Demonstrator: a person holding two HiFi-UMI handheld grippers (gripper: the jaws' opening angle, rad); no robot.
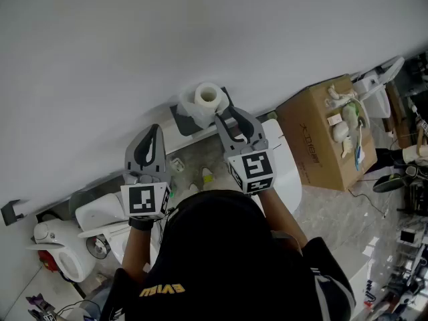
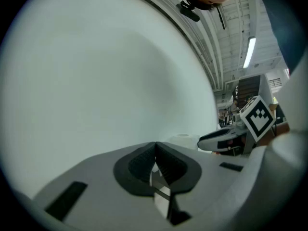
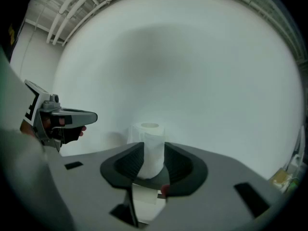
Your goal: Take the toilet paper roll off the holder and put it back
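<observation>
Your right gripper (image 3: 153, 150) has its fingers clamped on the toilet paper roll (image 1: 207, 100) atop the holder (image 1: 182, 122); left gripper (image 2: 155, 146) fingers together. Lifting off or just replaced: keep it upright

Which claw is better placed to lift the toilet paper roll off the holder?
Right: the right claw grips the toilet paper roll; the left claw is shut, empty, off to one side.

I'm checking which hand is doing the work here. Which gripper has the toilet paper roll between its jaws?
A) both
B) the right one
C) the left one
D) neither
B: in the right gripper view the toilet paper roll fills the gap between the jaws of the right gripper, while the left gripper has its jaws together with nothing in them.
</observation>
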